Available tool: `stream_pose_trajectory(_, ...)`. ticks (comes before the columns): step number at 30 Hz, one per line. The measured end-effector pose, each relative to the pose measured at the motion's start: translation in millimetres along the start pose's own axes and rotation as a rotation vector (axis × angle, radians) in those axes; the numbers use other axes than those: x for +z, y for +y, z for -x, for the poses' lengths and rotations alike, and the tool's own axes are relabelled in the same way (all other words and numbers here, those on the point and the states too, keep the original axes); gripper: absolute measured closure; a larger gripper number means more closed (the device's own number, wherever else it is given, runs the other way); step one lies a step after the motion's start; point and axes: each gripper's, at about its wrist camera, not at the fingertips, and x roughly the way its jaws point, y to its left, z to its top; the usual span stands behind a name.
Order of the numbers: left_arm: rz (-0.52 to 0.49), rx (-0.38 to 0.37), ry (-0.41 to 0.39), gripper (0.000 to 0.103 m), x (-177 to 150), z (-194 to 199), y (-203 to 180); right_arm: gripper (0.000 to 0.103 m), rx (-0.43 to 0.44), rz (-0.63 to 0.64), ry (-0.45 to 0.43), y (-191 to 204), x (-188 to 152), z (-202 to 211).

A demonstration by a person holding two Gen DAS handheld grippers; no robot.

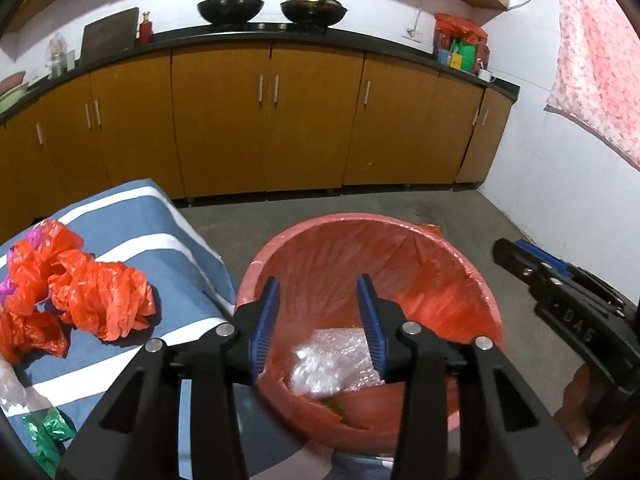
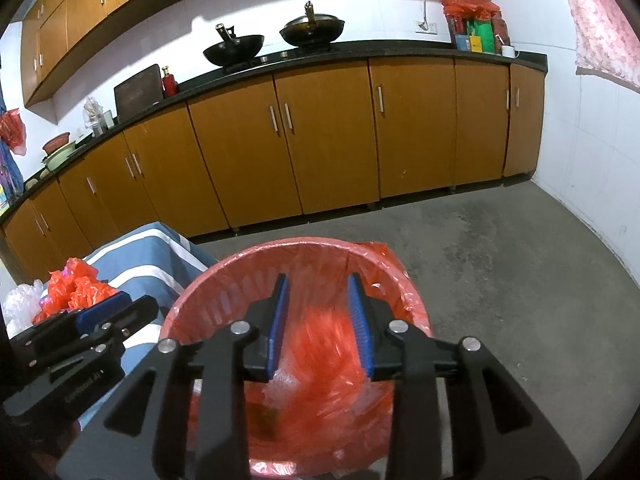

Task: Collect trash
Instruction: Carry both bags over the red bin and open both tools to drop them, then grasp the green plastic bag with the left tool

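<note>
A pink bin lined with a red bag [image 1: 476, 292] stands on the floor; it also shows in the right wrist view [image 2: 416, 300]. Clear crumpled plastic [image 1: 332, 360] lies inside it. My left gripper [image 1: 318, 286] is open and empty above the bin. My right gripper [image 2: 316, 284] is open above the bin, with a blurred red plastic piece [image 2: 320, 344] below its fingers inside the bin. Crumpled red plastic bags [image 1: 80, 288] lie on the blue striped cloth [image 1: 132, 216] to the left. A green wrapper [image 1: 46, 436] and clear plastic [image 1: 16, 388] lie near its front edge.
Brown kitchen cabinets [image 1: 312, 120] with a dark counter run along the back wall. Two woks [image 1: 276, 8] sit on the stove. Bare grey concrete floor [image 2: 500, 260] lies to the right. A white wall [image 1: 560, 184] with a pink cloth stands on the right.
</note>
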Motion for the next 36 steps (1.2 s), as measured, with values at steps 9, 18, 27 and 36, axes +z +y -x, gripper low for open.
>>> stream_pose_trajectory(9,0.044,0.068,-0.042,0.058,-6,34,31,0.066,-0.003,0.013,-0.009,8,-1,13)
stream_pose_trajectory(18,0.073,0.205,-0.13,0.05,-27,101,83,0.063,0.093,0.082,0.008,63,-8,23)
stream_pose_trajectory(27,0.127,0.402,-0.146,0.039,-75,157,152,0.062,0.227,0.195,0.059,151,-29,25)
stream_pose_trajectory(36,0.126,0.404,-0.118,0.03,-103,166,165,0.062,0.28,0.253,0.084,192,-43,36)
